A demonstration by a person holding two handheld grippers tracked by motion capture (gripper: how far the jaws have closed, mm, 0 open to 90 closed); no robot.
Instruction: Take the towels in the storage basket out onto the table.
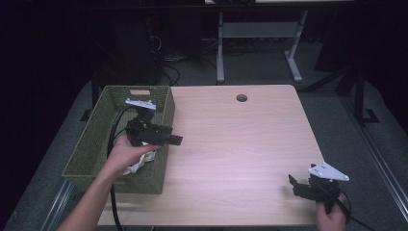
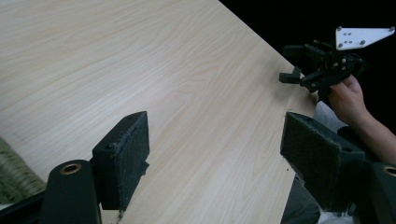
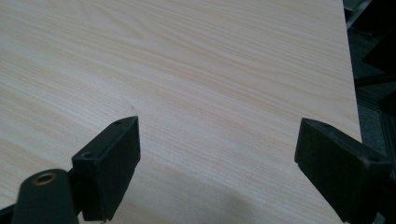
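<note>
My left gripper (image 1: 174,138) hovers at the right rim of a green woven basket (image 1: 96,139), its jaws pointing right over the wooden table (image 1: 240,144). In the left gripper view that gripper (image 2: 215,154) is open with nothing between its pads. A white crumpled cloth (image 1: 139,163) lies inside the basket, partly hidden by the hand. My right gripper (image 1: 294,185) is near the table's front right corner, and in its own view it (image 3: 219,158) is open over bare wood. The right gripper (image 2: 292,74) also appears far off in the left gripper view.
A round cable hole (image 1: 241,97) sits near the table's far edge. The basket occupies the left side of the table. Beyond the table stand a white desk frame (image 1: 255,38) and dark equipment with cables on the floor.
</note>
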